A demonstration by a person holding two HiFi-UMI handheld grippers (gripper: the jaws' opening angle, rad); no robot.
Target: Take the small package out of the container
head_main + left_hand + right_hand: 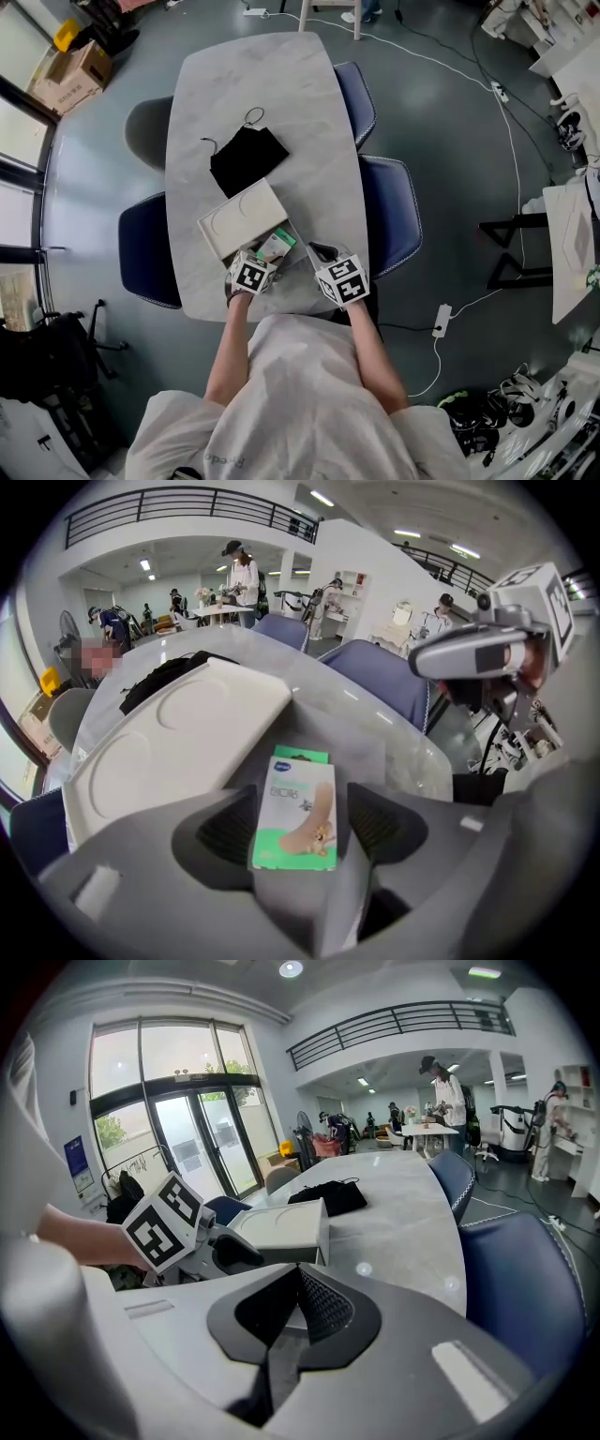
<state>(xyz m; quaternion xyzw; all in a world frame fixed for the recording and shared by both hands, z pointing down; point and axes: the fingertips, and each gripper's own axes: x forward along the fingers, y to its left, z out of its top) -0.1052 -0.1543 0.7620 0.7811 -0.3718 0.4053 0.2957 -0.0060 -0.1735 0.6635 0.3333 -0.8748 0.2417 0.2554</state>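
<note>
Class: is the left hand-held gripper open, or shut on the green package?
Open. The left hand-held gripper has its pads wide apart; the package lies between them, a gap on its right.

White lid (187, 733) just beside open container (412, 757)

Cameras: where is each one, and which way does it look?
Head view: on the person's head, looking steeply down at the table; shows both arms, left gripper, right gripper.
Left gripper view: on the left gripper, looking along its open jaws at the small package between them; right gripper shows at right.
Right gripper view: on the right gripper, looking over its shut jaws across the table; left gripper shows at left.
Shared: all three show the white lid.
</note>
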